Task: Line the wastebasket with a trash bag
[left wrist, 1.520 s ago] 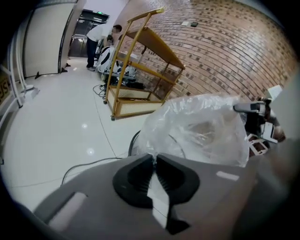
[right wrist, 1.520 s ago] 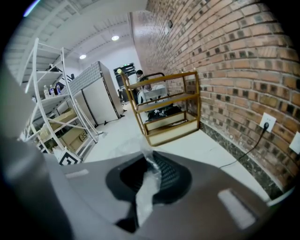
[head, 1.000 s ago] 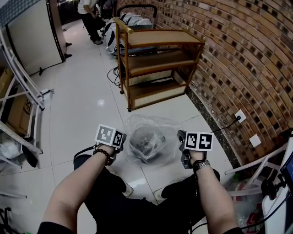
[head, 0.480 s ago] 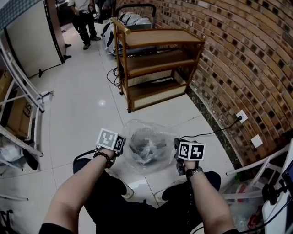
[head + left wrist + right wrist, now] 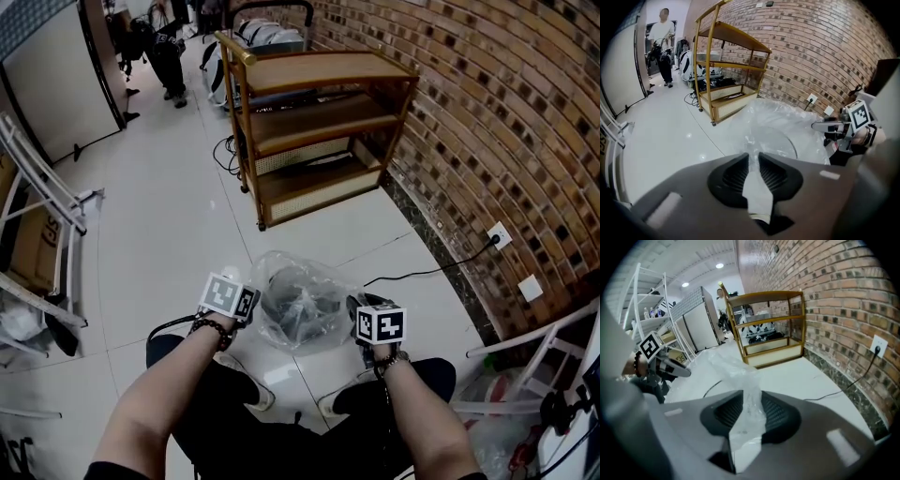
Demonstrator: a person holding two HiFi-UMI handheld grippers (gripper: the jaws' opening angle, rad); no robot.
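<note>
Clear trash bag (image 5: 277, 270), draped over wastebasket (image 5: 302, 306) — dark

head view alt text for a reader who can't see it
A wastebasket draped in a clear trash bag sits on white floor tiles, flanked by a person's left gripper and right gripper, each with bag film between its opening jaws. A wooden shelf cart stands beyond, beside a brick wall.

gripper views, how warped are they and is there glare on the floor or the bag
Left gripper view: strong fisheye with black corners, the shelf posts bow, bright glints dot the floor, and the clear trash bag shines pale. Right gripper view: the brick wall curves, and the bag strip nearest the lens is soft. Head view: the wall bends too, with even light.
</note>
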